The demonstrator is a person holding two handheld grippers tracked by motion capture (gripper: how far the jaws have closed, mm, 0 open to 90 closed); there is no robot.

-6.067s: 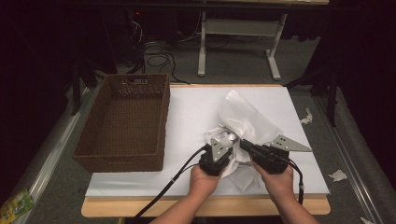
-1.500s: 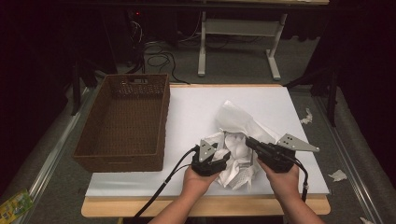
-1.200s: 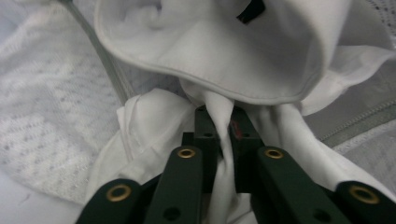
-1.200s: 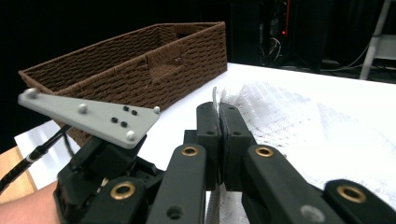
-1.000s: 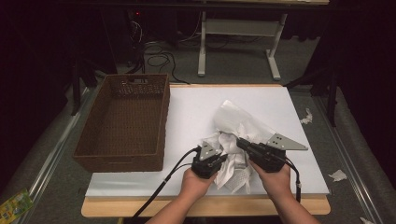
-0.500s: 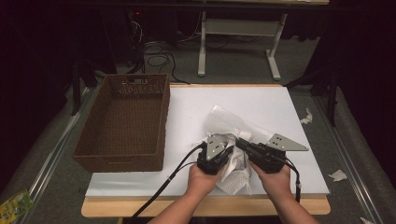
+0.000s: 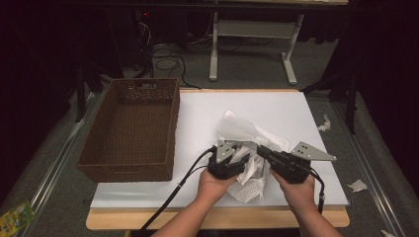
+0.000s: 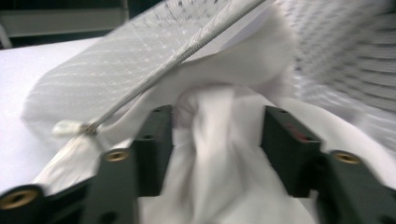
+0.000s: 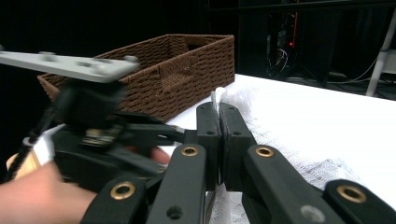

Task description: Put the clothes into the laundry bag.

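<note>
Loosening: the left claw [image 8: 212,140] has just been opening its jaws; a twisted bunch of the crumpled white mesh laundry bag with a zip [image 7: 247,143] stands between them, with gaps at both pads, so that hold looks released.
Meaning: probably a regrip while gathering the bag, since the other side is clamped.
Right claw [image 9: 218,135]: clenched on a thin white edge of the bag.
Bag's look: rumpled and heaped, netted fabric over smoother white cloth; the zip runs slantwise, its small pull [image 8: 65,128] hanging by the left jaw, though blur softens the weave.
Bag's place: on the white surface [image 7: 207,113], between both hands, near the front edge.
Beside it: an empty brown woven wicker basket [image 7: 131,129], apart on the left.
</note>
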